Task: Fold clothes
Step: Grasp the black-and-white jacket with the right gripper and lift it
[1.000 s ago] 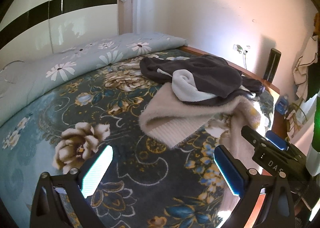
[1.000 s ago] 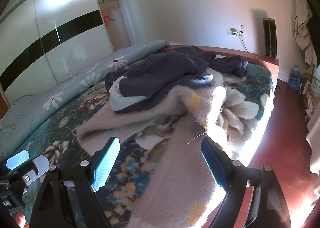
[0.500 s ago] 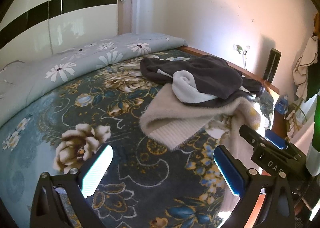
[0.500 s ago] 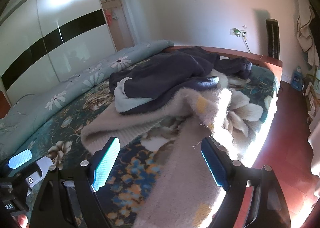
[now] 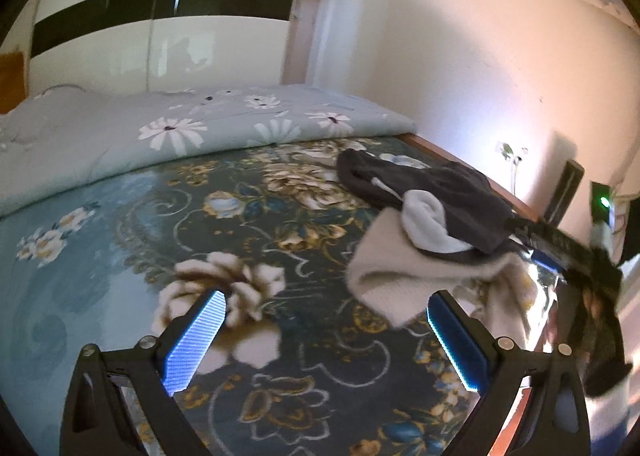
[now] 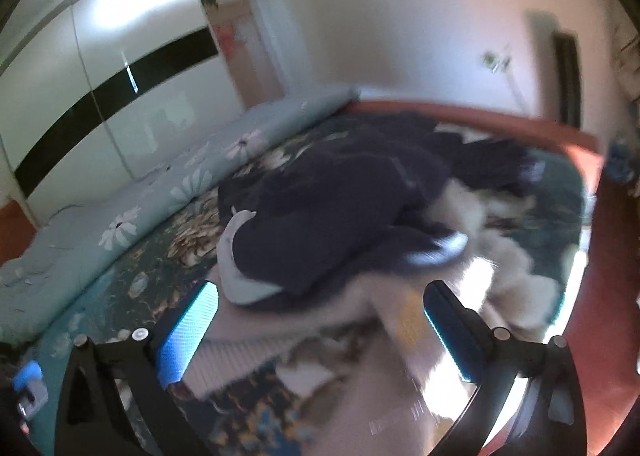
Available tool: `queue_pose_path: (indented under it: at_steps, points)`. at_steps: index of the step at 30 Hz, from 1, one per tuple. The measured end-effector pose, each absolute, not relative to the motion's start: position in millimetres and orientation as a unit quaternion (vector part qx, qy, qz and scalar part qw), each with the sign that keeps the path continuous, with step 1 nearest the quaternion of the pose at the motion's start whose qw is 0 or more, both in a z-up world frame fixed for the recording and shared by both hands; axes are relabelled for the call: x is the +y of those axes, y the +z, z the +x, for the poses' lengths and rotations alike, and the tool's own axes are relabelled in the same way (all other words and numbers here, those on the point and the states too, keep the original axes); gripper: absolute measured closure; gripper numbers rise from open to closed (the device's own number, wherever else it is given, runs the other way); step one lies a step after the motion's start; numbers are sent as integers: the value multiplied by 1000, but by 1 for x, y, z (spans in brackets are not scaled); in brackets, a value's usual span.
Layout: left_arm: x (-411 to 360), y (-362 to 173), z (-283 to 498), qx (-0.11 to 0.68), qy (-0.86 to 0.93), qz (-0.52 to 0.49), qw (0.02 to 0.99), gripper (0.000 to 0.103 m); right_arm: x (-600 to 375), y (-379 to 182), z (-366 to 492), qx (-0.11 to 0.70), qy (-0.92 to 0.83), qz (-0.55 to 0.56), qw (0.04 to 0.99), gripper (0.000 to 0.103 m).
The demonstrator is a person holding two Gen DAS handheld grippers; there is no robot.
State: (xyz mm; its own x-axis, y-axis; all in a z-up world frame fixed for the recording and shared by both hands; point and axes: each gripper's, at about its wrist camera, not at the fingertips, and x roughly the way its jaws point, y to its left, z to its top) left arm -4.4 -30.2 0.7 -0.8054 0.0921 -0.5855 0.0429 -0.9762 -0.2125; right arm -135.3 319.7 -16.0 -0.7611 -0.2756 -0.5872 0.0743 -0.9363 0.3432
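dark garment [image 6: 344,204] atop beige sweater [image 5: 404,276], apparently untouched, floral bed [image 5: 240,224]

Both our wrist views looked forward past their fingers [image 5: 200,332] over the bed [image 5: 120,224], sharing the clothes pile [image 6: 340,208] ahead.

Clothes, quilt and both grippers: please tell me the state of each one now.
Dark garment: crumpled, unfolded, lying on top of the beige sweater.
Beige sweater: unfolded, partly under the dark garment.
Quilt: bunched along the far side of the bed.
Left gripper: open, holding nothing.
Right gripper: open, above the clothes, holding nothing.
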Motion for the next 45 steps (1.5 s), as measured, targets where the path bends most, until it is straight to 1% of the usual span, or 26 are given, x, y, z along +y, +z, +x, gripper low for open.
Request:
queue_pose_path:
  at_steps: [2,5,6,8,9,10,11,12,13,14,15,23,24,30,34,38,41,45]
  points:
    - [-41,-3,-1,-118,942,-316,8,0,322,-16,-162,-155,-919,348,96,0]
    - [-55,-8,4,-127,939,-321,2,0,328,-20,-204,-151,-915,370,59,0]
    - [-59,-9,6,-126,938,-324,-1,0,332,-24,-214,-165,-909,378,52,0]
    - [-66,-11,8,-125,936,-330,-8,0,340,-35,-228,-211,-892,398,46,5]
    - [-70,-11,10,-123,935,-331,-17,0,344,-40,-235,-233,-882,407,43,18]
    - [-73,-12,12,-122,936,-330,-24,0,349,-46,-242,-255,-872,416,40,27]
    - [-76,-12,13,-119,936,-329,-29,0,352,-48,-245,-269,-868,416,37,31]
    - [-79,-12,14,-116,937,-328,-33,0,354,-47,-244,-276,-870,408,32,46]
    - [-82,-12,15,-113,937,-328,-37,0,355,-43,-243,-283,-871,400,37,70]
    - [-85,-13,17,-111,937,-328,-43,0,356,-39,-242,-290,-872,392,46,79]
    - [-88,-13,18,-114,937,-327,-45,0,357,-34,-241,-298,-872,384,56,91]
    - [-122,-19,36,-185,925,-330,-44,0,316,22,-238,-297,-878,349,137,94]
    - [-128,-20,40,-195,923,-329,-47,0,305,31,-235,-287,-882,344,149,95]
    - [-163,-18,73,-233,920,-307,-70,0,196,83,-203,-183,-900,317,237,95]
    - [-191,-11,106,-245,923,-281,-100,0,115,113,-167,-125,-890,298,322,94]
    - [-225,-2,149,-262,923,-247,-139,0,27,139,-113,-63,-864,279,414,95]
    - [-248,6,187,-263,921,-221,-184,0,-43,149,-65,-21,-825,272,494,95]
    - [-276,12,243,-258,912,-197,-252,0,-138,139,2,33,-759,288,583,95]
